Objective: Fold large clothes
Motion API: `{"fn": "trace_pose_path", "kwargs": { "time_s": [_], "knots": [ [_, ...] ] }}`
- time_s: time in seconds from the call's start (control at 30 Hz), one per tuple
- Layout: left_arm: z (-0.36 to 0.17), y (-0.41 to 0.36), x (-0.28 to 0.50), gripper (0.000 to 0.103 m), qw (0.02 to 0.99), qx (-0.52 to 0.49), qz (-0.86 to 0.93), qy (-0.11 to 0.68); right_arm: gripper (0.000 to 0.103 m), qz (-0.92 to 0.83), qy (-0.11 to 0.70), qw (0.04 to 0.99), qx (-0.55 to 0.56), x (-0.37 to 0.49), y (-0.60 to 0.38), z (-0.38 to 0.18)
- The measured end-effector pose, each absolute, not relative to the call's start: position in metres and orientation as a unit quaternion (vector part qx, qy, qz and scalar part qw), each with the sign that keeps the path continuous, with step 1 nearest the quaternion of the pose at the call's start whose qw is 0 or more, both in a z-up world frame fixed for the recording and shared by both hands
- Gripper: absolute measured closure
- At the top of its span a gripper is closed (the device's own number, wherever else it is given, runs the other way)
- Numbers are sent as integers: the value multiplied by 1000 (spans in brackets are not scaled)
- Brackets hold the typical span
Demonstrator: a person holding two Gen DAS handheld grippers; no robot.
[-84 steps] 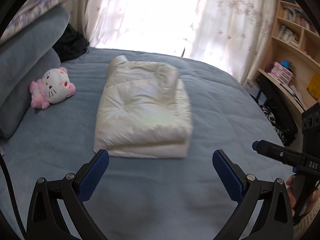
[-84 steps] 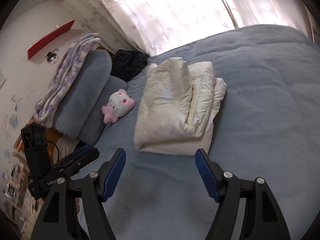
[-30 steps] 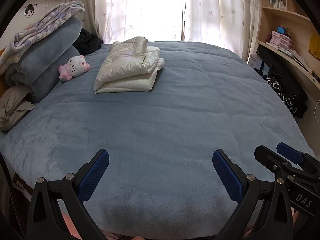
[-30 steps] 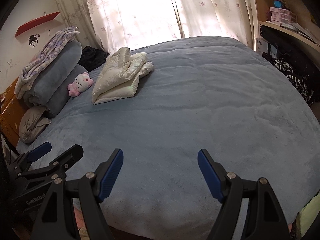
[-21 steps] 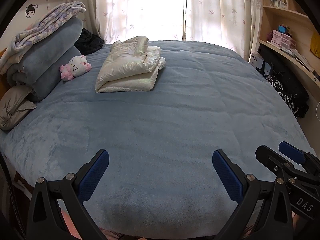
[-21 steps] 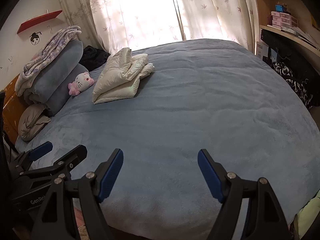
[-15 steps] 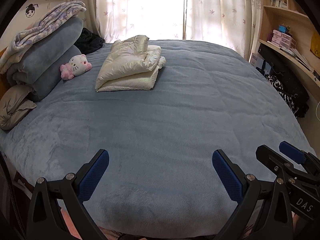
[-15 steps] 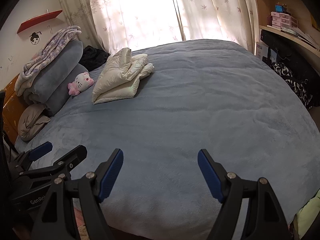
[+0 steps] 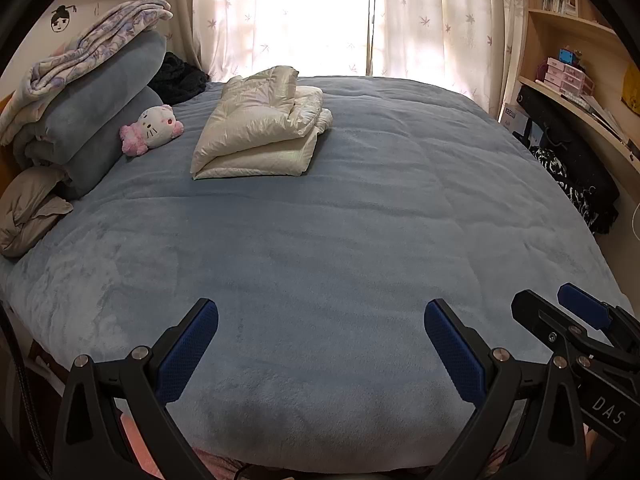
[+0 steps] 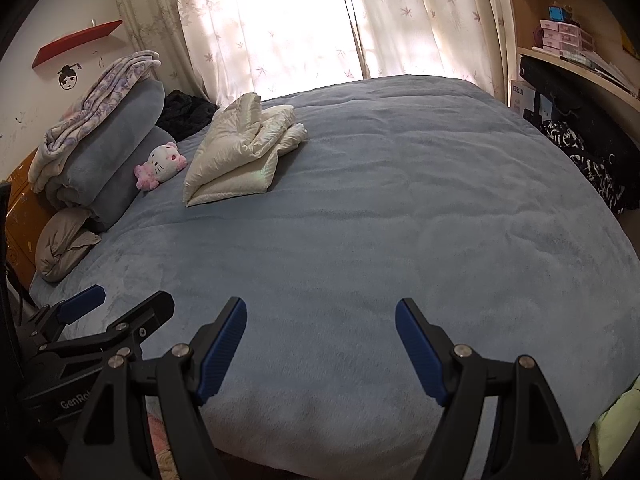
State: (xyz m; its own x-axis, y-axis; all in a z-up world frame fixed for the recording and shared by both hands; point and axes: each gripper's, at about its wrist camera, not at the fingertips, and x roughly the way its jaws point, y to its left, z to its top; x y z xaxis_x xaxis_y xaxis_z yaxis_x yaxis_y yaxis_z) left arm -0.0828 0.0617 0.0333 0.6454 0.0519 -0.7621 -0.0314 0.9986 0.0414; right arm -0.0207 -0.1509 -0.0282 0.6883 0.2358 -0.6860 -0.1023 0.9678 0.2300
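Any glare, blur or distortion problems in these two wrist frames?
Left wrist: window behind the curtains blown out white, folded cream garment sharp, bed edges bowed by the fisheye. Right wrist: same backlight glare at the window, dark vignette in the corners, no motion blur.

The right gripper (image 10: 320,344) hangs over the near edge of the blue bed cover (image 10: 400,220), jaws spread wide and empty. A folded cream down jacket (image 10: 240,152) lies near the far left corner, a Hello Kitty plush (image 10: 162,166) just beside it against stacked blue bedding (image 10: 108,160).
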Motion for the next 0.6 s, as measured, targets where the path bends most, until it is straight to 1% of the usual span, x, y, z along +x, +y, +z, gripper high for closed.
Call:
{"fn": "trace_pose_path", "kwargs": {
  "time_s": [0.6],
  "knots": [
    [33,62,-83,2,907,13,24,420,26,92,384,915,86,-21,-151,-28]
  ]
}}
